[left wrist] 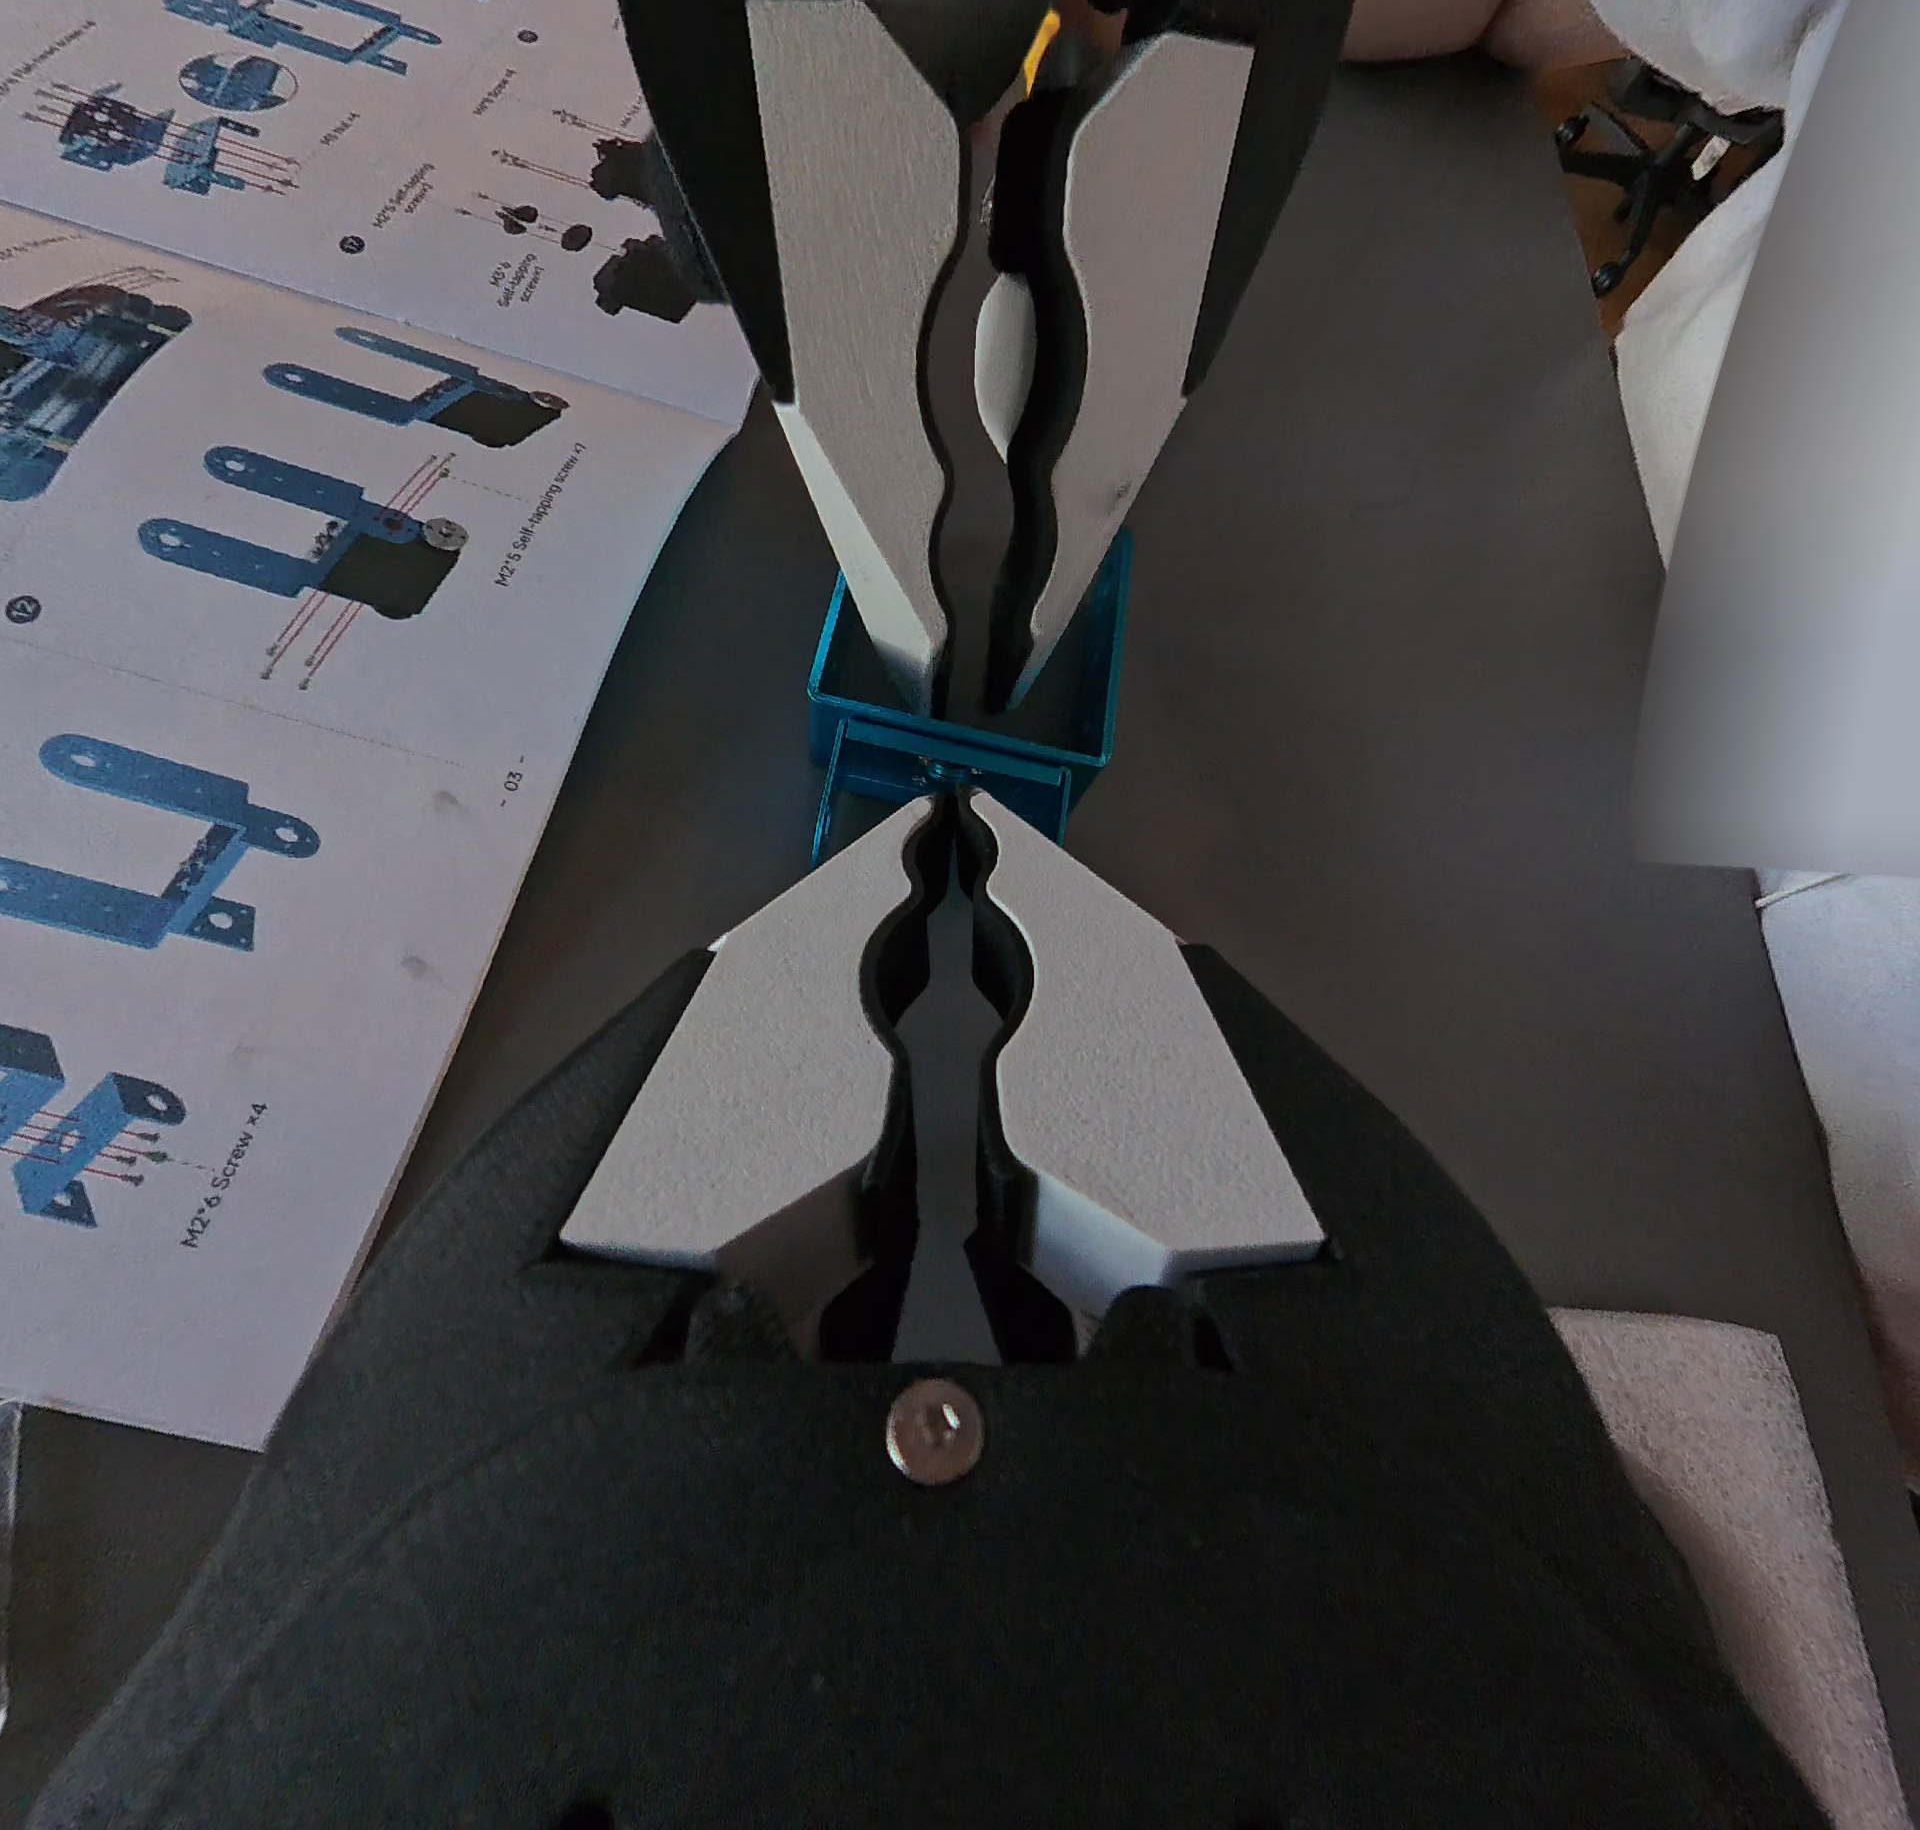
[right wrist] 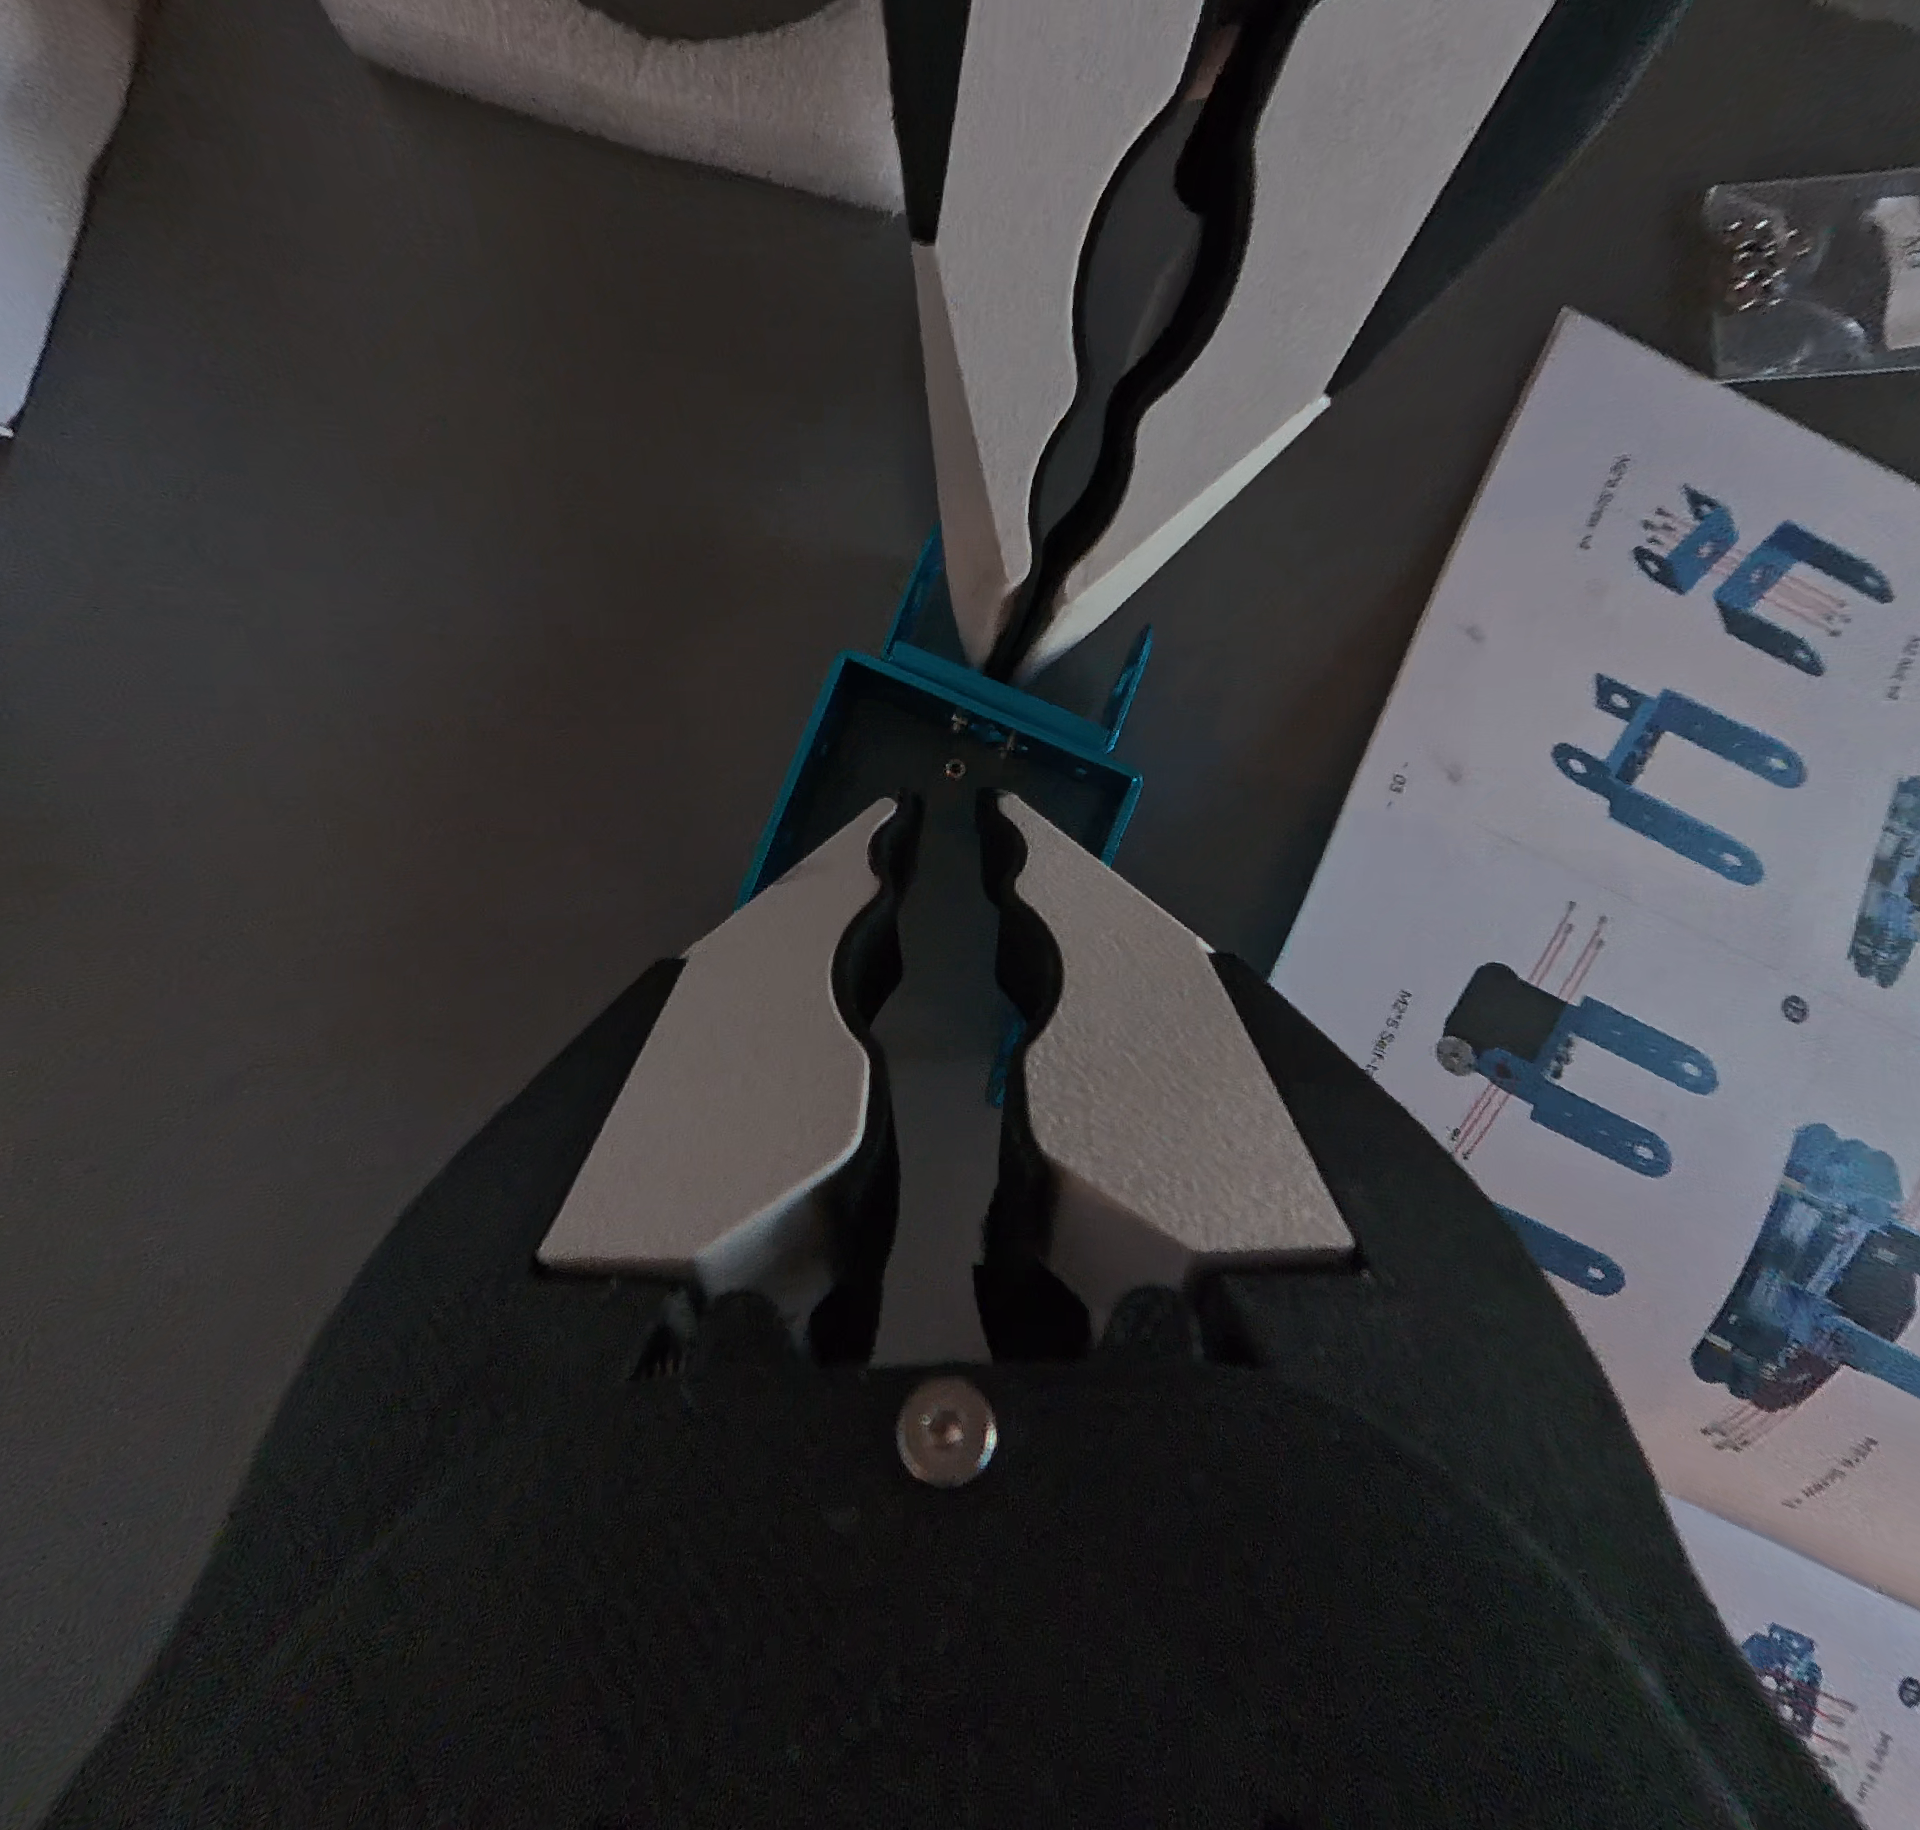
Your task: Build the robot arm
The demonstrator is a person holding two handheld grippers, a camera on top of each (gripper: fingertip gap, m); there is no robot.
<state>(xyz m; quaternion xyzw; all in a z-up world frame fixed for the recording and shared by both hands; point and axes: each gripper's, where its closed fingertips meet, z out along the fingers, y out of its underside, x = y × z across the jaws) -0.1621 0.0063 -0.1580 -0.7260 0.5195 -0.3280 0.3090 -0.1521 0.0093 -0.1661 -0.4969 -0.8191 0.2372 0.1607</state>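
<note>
Dark tabletop (left wrist: 1351,845) bears open manual (left wrist: 260,741), foam (right wrist: 582,66).

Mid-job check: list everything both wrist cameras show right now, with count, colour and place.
blue metal brackets: two U-shaped pieces back to back, centre of the dark table, between the two grippers.
instruction booklet: one, white with blue diagrams, open beside the brackets.
dark table: one, grey-brown, under everything.
white foam block: one, with a round cut-out, far side in the right wrist view.
clear bag of small metal parts: one, beyond the booklet.
office chair: one, black, off the table.
left gripper: black with white fingers, tips pinched at one bracket.
right gripper: same colours, narrowly parted inside the other bracket.
</note>
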